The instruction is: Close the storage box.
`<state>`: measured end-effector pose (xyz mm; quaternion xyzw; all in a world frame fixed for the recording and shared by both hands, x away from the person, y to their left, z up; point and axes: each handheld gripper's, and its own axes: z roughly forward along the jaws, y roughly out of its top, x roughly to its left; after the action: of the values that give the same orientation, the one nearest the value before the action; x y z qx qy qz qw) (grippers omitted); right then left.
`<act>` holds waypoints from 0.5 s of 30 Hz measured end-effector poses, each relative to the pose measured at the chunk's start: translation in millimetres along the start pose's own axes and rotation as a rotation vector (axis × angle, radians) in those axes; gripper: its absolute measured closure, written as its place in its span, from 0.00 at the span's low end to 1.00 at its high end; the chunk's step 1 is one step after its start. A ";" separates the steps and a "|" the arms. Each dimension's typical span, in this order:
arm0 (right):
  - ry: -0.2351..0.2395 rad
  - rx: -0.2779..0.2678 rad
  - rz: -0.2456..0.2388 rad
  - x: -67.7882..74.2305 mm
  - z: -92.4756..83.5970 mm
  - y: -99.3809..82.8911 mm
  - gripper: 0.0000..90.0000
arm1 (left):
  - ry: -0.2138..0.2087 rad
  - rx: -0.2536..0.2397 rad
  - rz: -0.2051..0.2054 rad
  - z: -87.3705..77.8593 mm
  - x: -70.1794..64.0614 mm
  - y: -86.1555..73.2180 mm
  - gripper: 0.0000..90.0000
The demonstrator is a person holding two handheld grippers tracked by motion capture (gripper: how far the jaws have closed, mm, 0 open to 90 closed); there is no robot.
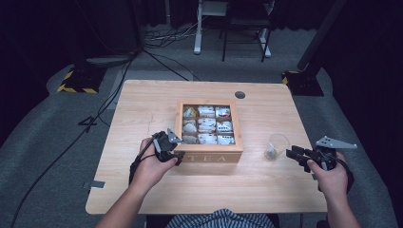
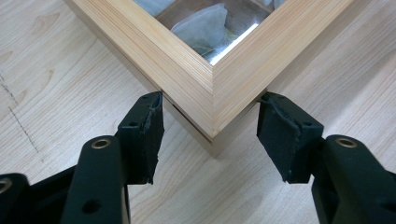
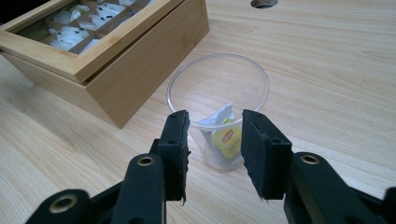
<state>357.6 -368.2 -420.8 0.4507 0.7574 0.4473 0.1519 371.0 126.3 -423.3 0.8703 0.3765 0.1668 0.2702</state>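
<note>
Tea box [image 1: 209, 130] sits mid-table with its lid down; right of it a clear cup [image 1: 275, 145] already holds a tea bag [image 3: 226, 140]. Left gripper [image 2: 210, 133] straddles the box's near-left corner, jaws spread, seemingly touching. Right gripper [image 3: 215, 154] faces the cup, jaws spread, apparently not gripping.

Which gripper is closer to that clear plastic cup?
Right. The right gripper sits just beside the clear plastic cup, jaws facing it; the left gripper is at the tea box's far corner.
</note>
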 end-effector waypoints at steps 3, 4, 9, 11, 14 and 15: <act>0.001 0.003 0.003 0.2 0.6 -0.8 0.69 | -0.007 0.001 -0.007 1.1 0.4 -0.4 0.46; 0.002 0.005 0.004 0.0 0.8 -1.0 0.69 | -0.009 0.001 -0.009 1.1 0.7 -0.7 0.46; 0.007 0.007 0.002 -0.1 2.5 -0.6 0.69 | -0.020 -0.042 -0.015 1.4 0.7 -4.2 0.38; 0.012 0.013 0.003 0.3 3.6 -0.6 0.69 | -0.031 -0.053 -0.021 -2.4 0.5 -5.6 0.36; 0.015 0.016 0.001 -0.2 5.6 -2.3 0.67 | -0.059 -0.078 -0.043 -9.9 0.7 -9.0 0.33; 0.014 0.016 0.002 -0.8 5.7 -3.1 0.66 | -0.064 -0.087 -0.044 -12.6 1.1 -10.5 0.32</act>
<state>359.9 -366.4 -426.6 0.4494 0.7616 0.4446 0.1424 359.6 137.4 -419.4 0.8542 0.3791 0.1489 0.3232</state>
